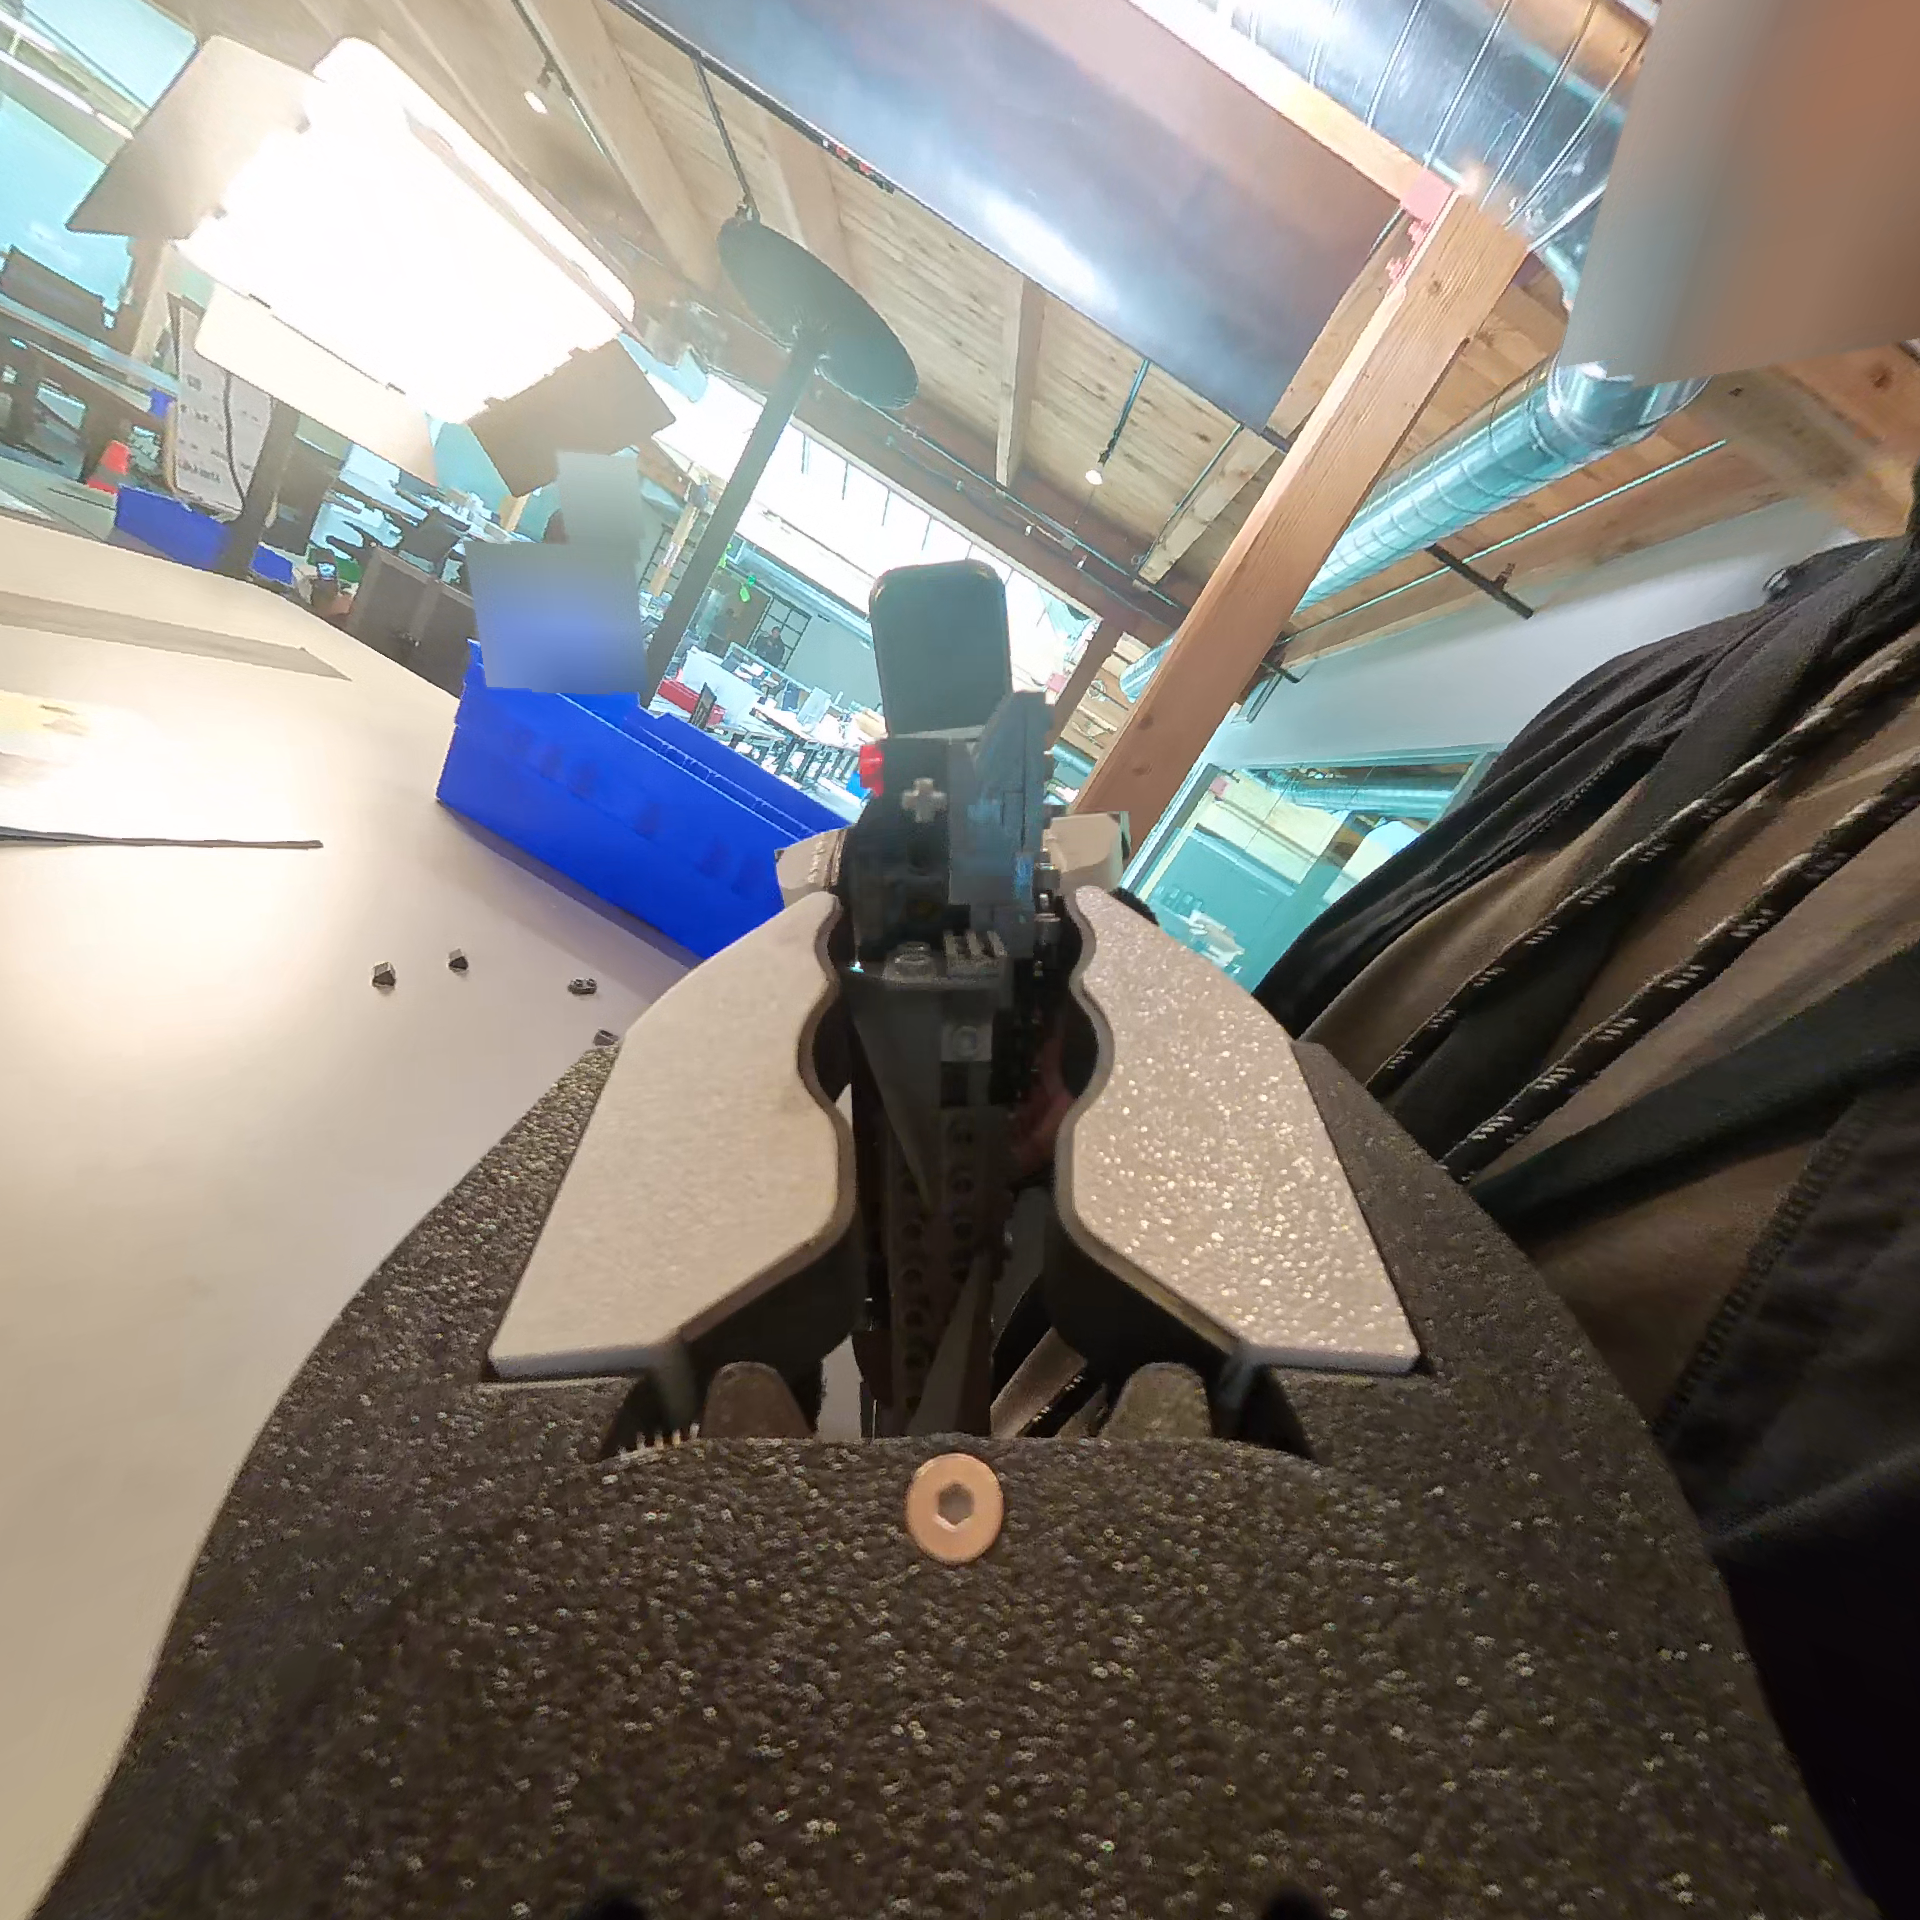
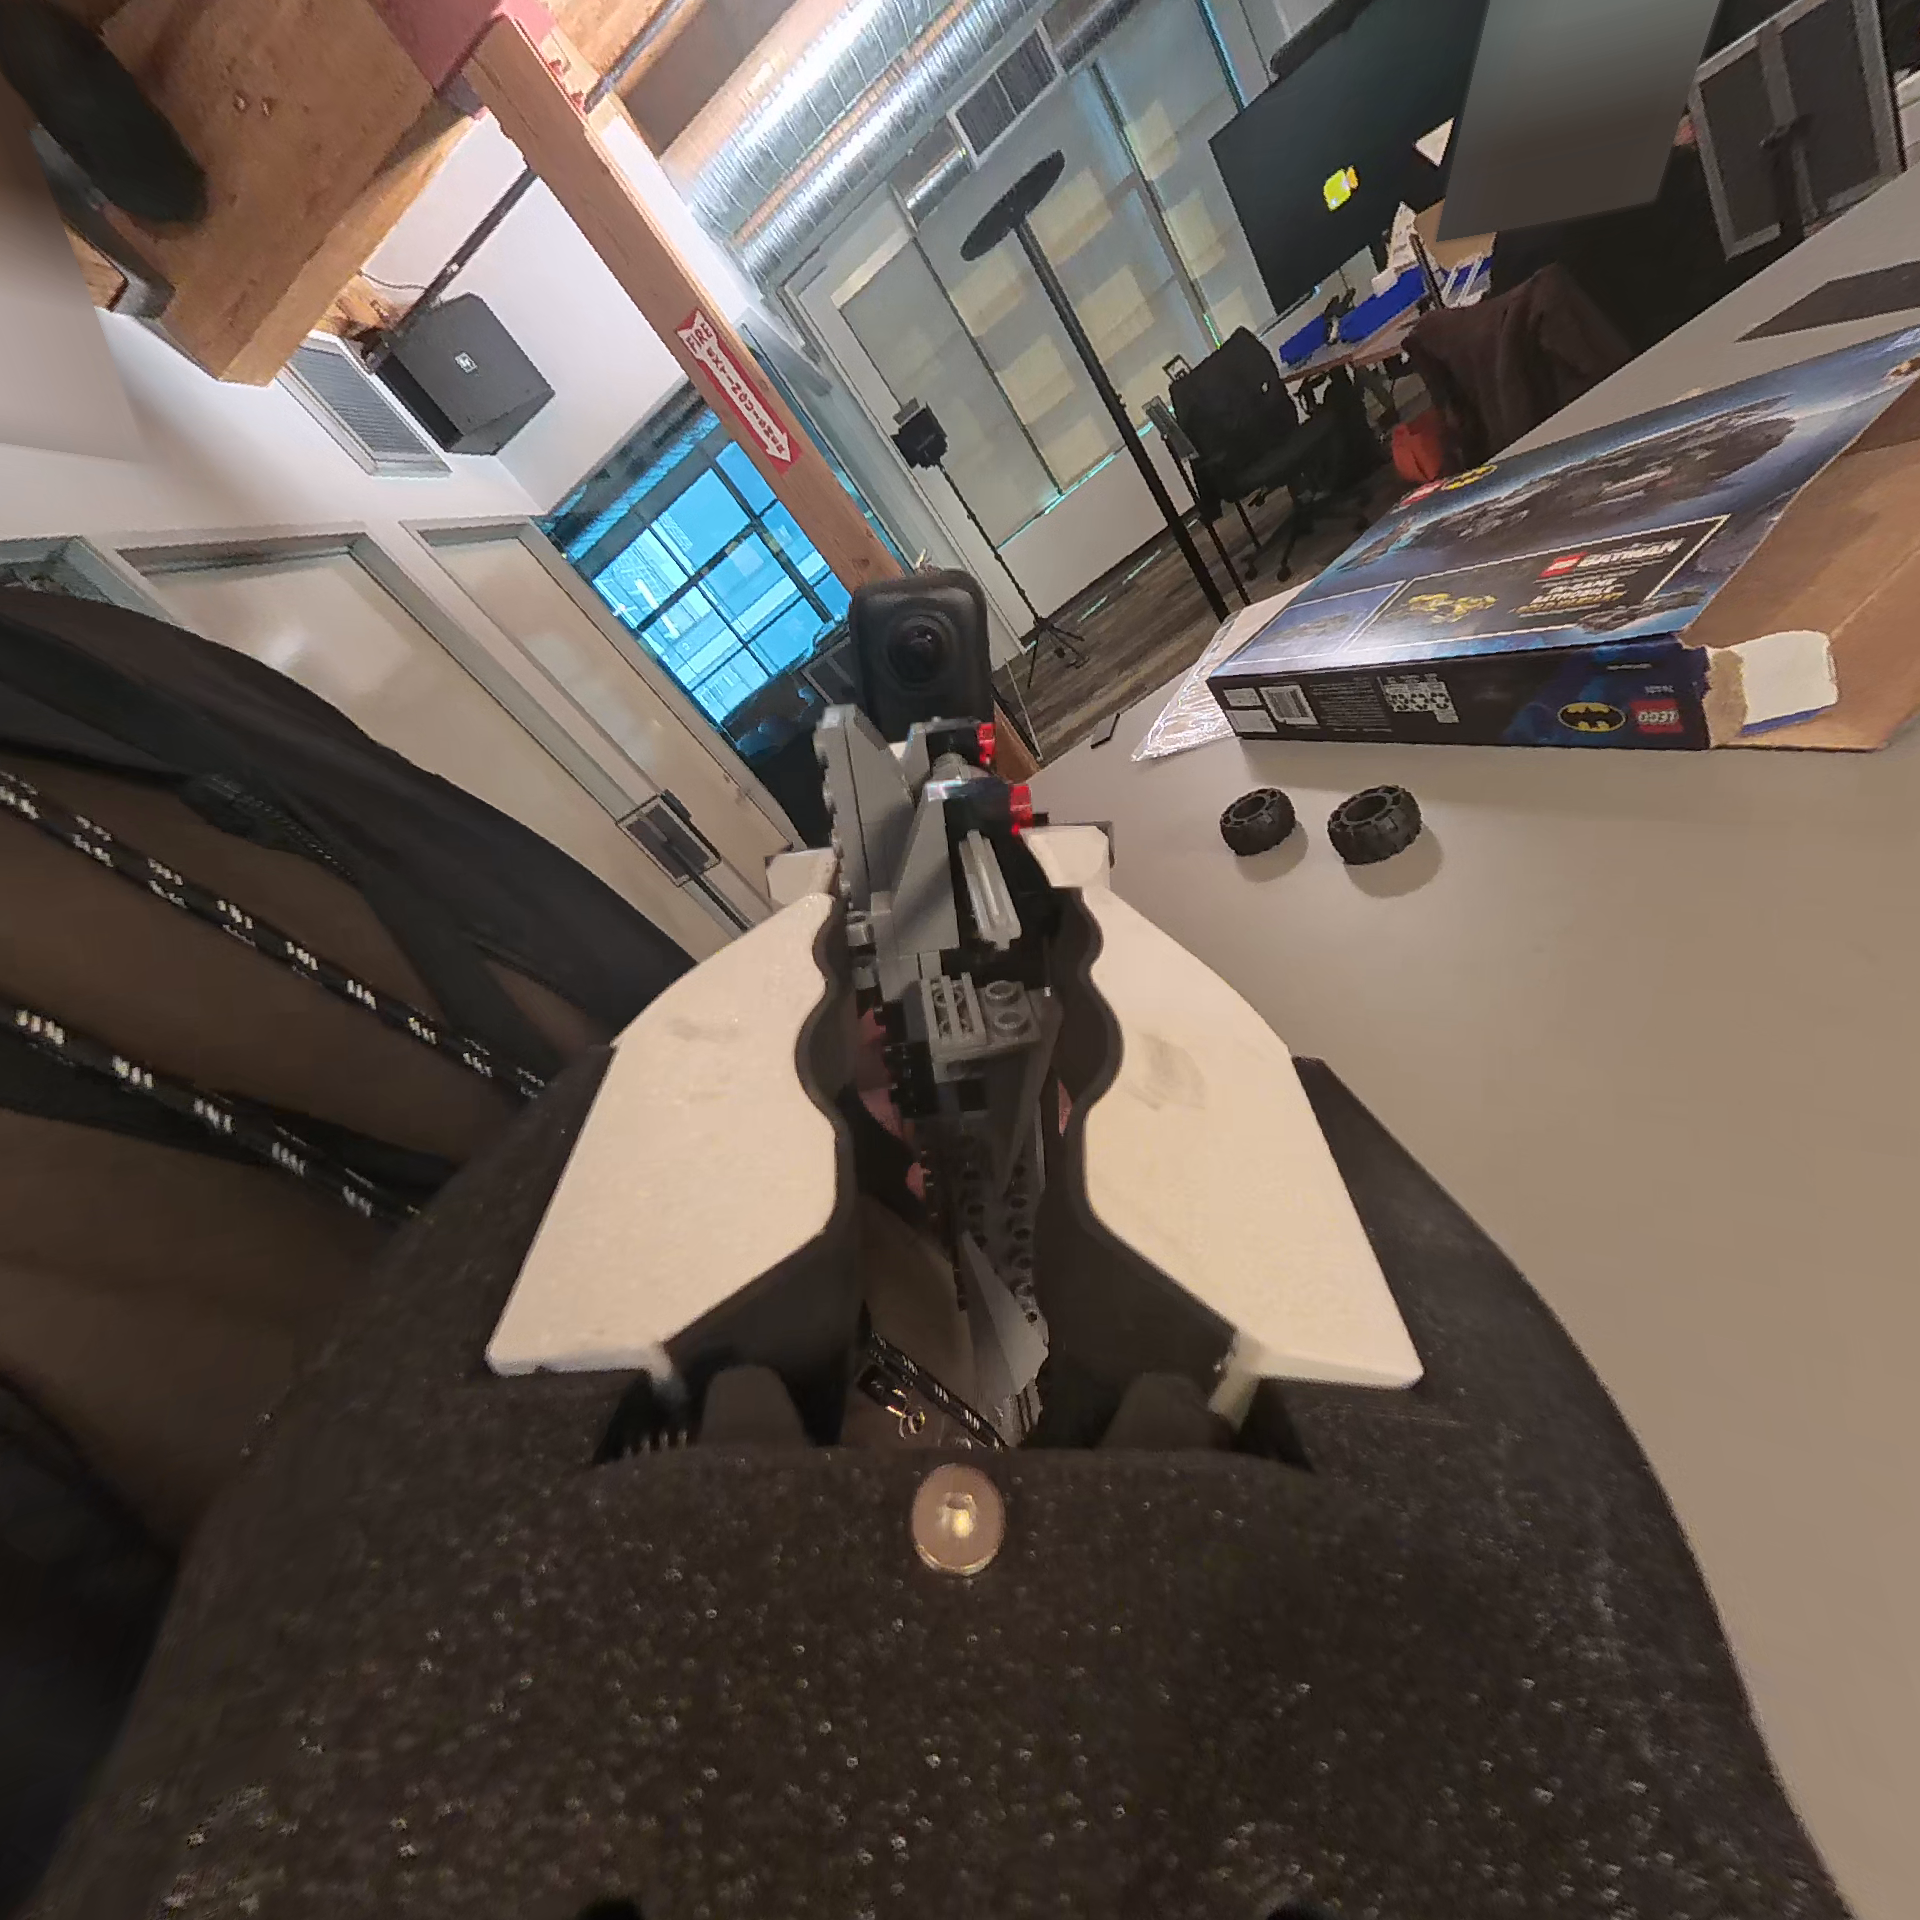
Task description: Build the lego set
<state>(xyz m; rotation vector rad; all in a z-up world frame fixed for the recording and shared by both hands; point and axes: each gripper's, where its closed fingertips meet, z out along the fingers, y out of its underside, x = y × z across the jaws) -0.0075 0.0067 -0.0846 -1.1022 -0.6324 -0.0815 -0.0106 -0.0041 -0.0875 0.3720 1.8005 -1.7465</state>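
Both wrist cameras look along pale, textured gripper fingers lifted above a light grey table.

The left gripper is clamped on a grey and black brick-built model, a long narrow assembly of studded plates and beams with small red pieces near its far end. The model runs lengthwise between the fingers, and both finger pads press against its sides. Beyond it shows the far end of the other gripper, with a dark camera body above it.

The right gripper grips the same model from the opposite end, fingers closed against its flanks, so the model hangs between the two tools above the table.

To the left gripper's side, on the table, sits a blue plastic bin, with several tiny dark bricks scattered nearby. To the right gripper's side lie two small black rubber tyres just beside each other, and behind them a flat printed cardboard box.

A person's dark jacket with patterned drawcords fills the edge of each view.
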